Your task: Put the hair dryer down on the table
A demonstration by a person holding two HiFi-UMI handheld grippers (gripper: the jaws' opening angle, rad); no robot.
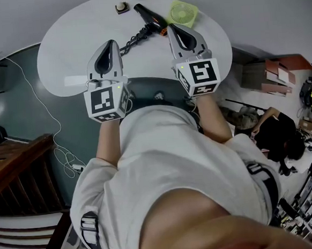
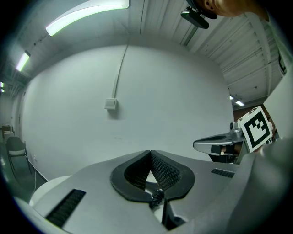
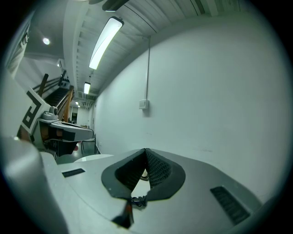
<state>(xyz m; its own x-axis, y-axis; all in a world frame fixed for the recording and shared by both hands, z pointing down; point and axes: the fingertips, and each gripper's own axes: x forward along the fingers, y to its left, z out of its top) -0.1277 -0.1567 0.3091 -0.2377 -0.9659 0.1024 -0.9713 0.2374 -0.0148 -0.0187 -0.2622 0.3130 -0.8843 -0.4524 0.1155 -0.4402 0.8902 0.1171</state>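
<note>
Left gripper and right gripper hover, jaws together, seemingly empty, near the hair dryer.

White T-shirt; grey left gripper and right gripper carry black-and-white cubes.

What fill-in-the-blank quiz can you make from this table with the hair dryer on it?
1. The hair dryer lies on a round ____ table.
2. The small fan beside the hair dryer is coloured ____.
3. The left gripper and the right gripper are both empty, with their jaws ____.

Missing words: white; green; shut.
</note>
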